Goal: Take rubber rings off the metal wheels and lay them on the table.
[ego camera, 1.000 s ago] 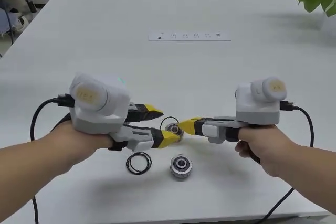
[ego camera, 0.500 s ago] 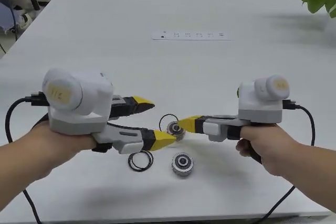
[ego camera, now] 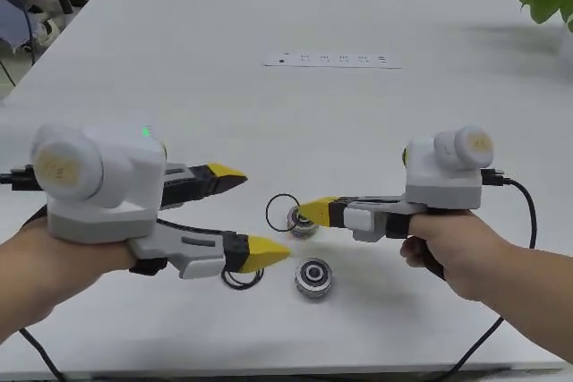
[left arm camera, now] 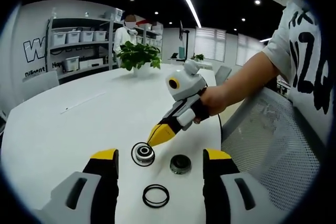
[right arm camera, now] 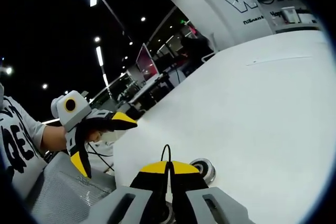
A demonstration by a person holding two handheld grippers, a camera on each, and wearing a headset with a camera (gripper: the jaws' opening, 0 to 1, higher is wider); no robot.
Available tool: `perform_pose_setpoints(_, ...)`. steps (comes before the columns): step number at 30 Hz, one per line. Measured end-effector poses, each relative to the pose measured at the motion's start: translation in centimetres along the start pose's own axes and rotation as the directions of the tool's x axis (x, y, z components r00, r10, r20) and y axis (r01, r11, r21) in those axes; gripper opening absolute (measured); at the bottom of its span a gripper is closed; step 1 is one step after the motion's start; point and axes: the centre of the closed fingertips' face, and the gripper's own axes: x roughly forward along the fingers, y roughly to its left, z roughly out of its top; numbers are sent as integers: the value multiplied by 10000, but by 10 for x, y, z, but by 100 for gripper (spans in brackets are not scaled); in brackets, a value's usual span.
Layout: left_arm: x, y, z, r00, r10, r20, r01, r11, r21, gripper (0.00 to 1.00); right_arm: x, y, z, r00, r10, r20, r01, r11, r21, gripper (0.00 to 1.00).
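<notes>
1. While the right tongs (ego camera: 309, 213) pinch a rubber ring (ego camera: 279, 207) between closed jaws, the head view places the ring just ahead of their tip, looped beside a metal wheel (ego camera: 303, 223). The left tongs (ego camera: 243, 212) gape wide and hold nothing.
2. Left gripper view: the metal wheel, a second wheel (left arm camera: 180, 164) and the loose rings (left arm camera: 156, 195) lie on the table (left arm camera: 79, 119) between the open jaws.
3. Right gripper view: the rubber ring rises as a thin loop from the closed tips.
4. Progress, as judged: the loose rings are done; this ring is mid-removal. Whether the second wheel carries one cannot be told.
</notes>
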Motion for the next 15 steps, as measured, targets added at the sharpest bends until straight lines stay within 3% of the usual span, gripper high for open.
perform_pose_setpoints(6, -12, 1, -7, 9996, 199, -201, -203, 9996, -216, 68, 2, 7, -2, 9997, 193, -160, -195, 9998, -85, 0)
perform_pose_setpoints(15, -25, 4, -15, 9987, 465, -186, -472, 9980, -429, 72, 7, 18, -8, 9972, 574, -481, -583, 9982, -170, 0)
